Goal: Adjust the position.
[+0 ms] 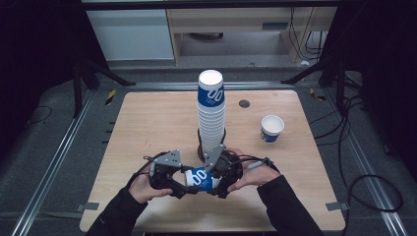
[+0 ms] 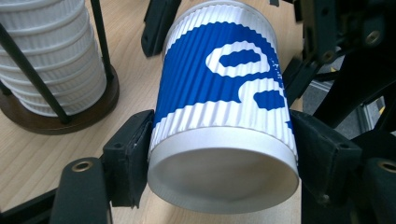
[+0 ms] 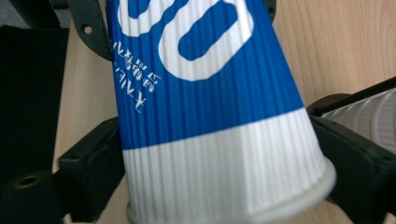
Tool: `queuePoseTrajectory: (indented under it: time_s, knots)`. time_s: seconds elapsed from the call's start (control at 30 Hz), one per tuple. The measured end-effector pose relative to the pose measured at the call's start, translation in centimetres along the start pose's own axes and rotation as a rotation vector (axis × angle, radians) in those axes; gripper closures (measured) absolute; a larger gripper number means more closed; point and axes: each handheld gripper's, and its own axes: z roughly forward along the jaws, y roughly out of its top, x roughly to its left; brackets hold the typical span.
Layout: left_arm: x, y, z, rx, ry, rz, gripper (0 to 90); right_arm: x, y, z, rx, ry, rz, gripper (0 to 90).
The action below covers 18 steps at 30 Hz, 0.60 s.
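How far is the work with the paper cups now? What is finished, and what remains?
Done, it seems: one loose cup stands upright on the table. In hand: a blue cup lies sideways between both grippers; the left gripper clamps its base, and the right gripper flanks its rim end, grip unclear. Left: the tall stack in its holder still looks nearly full.

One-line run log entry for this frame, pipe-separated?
held: paper cup on its side, between both grippers | left gripper: shut on base end | right gripper: jaws around rim end, grip unclear | nearby: cup stack, single cup
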Motion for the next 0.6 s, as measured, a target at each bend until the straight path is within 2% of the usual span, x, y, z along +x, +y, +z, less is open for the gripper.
queuePoseTrajectory:
  time_s: [0.13,0.33,0.4,0.43,0.47,0.6]
  knots:
    - [0.2,-0.1,-0.1,-0.001,0.003,-0.003,26.5,-0.2,-0.4,-1.0,-0.041,-0.017,0.032,5.4]
    - [0.6,-0.3,-0.5,-0.013,0.021,-0.011,26.4,-0.5,-1.6,-3.1,-0.152,-0.03,0.087,4.8]
    - [0.8,-0.4,-0.7,-0.026,0.026,-0.017,26.4,-0.6,-2.4,-3.8,-0.19,-0.045,0.117,4.9]
    - [0.9,-0.4,-0.8,-0.038,0.028,-0.018,26.4,-0.6,-3.2,-4.3,-0.228,-0.059,0.144,5.0]
    - [1.0,-0.4,-1.0,-0.048,0.029,-0.021,26.4,-0.6,-3.2,-4.3,-0.228,-0.059,0.144,5.0]
    - [1.2,-0.5,-1.4,-0.089,0.032,-0.021,26.4,-0.6,-4.7,-5.0,-0.283,-0.085,0.197,5.1]
